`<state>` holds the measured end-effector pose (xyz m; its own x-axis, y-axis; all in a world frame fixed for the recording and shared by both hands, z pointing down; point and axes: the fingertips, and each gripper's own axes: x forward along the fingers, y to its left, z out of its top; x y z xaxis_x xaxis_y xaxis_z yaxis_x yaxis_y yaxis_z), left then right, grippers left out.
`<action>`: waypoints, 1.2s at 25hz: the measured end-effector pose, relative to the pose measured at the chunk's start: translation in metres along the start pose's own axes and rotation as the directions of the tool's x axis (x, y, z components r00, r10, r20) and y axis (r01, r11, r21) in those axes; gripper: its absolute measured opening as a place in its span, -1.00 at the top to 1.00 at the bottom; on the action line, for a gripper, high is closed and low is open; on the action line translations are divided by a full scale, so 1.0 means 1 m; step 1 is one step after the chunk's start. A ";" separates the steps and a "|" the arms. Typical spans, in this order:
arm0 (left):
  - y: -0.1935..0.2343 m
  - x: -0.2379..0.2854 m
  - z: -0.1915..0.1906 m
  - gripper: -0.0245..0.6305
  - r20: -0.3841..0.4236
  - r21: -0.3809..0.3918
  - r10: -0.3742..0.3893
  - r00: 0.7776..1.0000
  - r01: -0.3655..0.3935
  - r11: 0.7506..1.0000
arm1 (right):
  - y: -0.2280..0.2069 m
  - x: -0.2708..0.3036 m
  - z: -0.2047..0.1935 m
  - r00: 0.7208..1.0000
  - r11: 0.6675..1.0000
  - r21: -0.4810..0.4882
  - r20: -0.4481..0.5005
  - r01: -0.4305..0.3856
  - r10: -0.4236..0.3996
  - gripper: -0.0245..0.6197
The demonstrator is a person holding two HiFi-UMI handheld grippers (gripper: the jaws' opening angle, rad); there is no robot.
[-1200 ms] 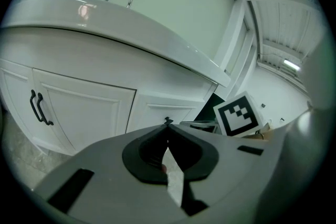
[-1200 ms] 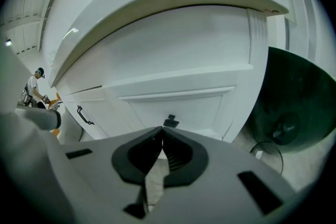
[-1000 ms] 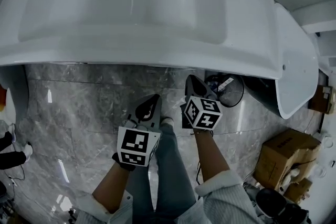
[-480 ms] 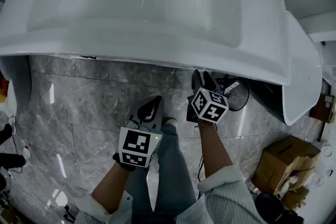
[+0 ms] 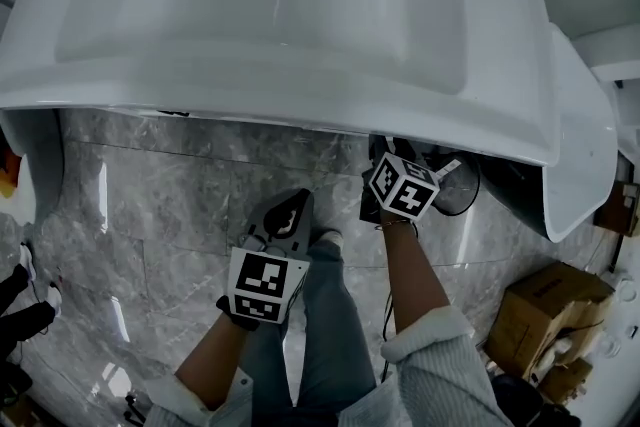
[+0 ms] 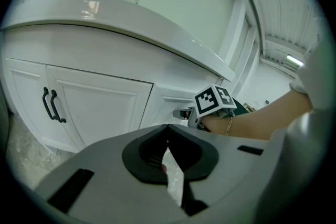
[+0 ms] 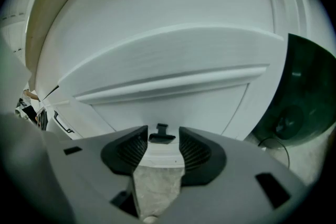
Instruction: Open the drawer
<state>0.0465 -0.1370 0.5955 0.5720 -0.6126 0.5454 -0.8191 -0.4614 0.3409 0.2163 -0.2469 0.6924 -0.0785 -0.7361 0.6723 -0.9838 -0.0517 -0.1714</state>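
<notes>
Black drawer handle (image 7: 161,137) sits at 12 o'clock between the just-opened fingers of your right gripper (image 7: 160,145), ready to grasp. Your left gripper (image 6: 167,136) has its fingers closed and empty.

- Head view looks steeply down over the basin (image 5: 300,25) to the floor (image 5: 150,215).
- Left gripper view, set low, faces the cabinet (image 6: 94,107); it shares the right gripper (image 6: 179,113), right of centre, with the head view.
- Right gripper view sits close to the drawer front (image 7: 173,97).
</notes>
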 end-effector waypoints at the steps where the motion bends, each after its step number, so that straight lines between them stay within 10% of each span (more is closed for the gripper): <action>1: 0.002 -0.001 0.000 0.87 0.001 0.000 0.005 1.000 -0.005 1.000 | 0.000 0.001 0.001 1.000 1.000 0.003 -0.002 0.001 -0.001 0.35; 30: 0.004 -0.005 -0.009 0.87 -0.017 -0.013 -0.023 1.000 0.023 1.000 | 0.006 0.009 -0.004 0.991 0.993 -0.074 -0.108 -0.091 0.083 0.49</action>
<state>0.0402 -0.1304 0.6009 0.5903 -0.5904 0.5504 -0.8061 -0.4670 0.3635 0.2093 -0.2513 0.7008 -0.1765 -0.6603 0.7299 -0.9818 0.0657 -0.1780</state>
